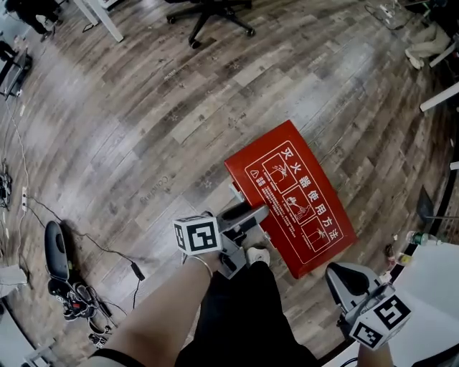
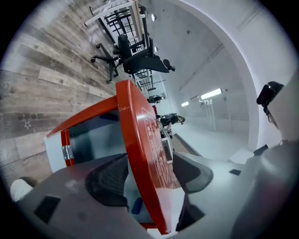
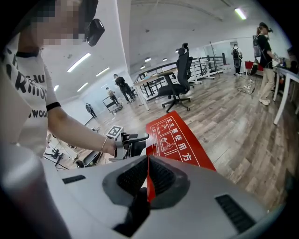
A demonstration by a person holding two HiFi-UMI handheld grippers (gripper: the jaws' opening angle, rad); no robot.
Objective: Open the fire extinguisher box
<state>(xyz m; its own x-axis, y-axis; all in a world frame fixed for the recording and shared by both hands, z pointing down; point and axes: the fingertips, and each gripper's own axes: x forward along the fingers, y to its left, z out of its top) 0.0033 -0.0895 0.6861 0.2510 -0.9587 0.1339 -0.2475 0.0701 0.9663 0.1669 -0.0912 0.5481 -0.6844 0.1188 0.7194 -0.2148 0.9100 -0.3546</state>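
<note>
The red lid of the fire extinguisher box carries white pictograms and print and stands low over the wooden floor. My left gripper is at the lid's near left edge. In the left gripper view the lid stands raised off the box body and runs between my left gripper's wide-open jaws, with neither pad pressing on it. My right gripper is at the lid's near right edge. In the right gripper view its pads are shut on a thin red strip of the lid.
A black office chair stands at the far side, with a white table leg to its left. Cables and a black device lie on the floor at the left. A white table is at the right. A person stands far off.
</note>
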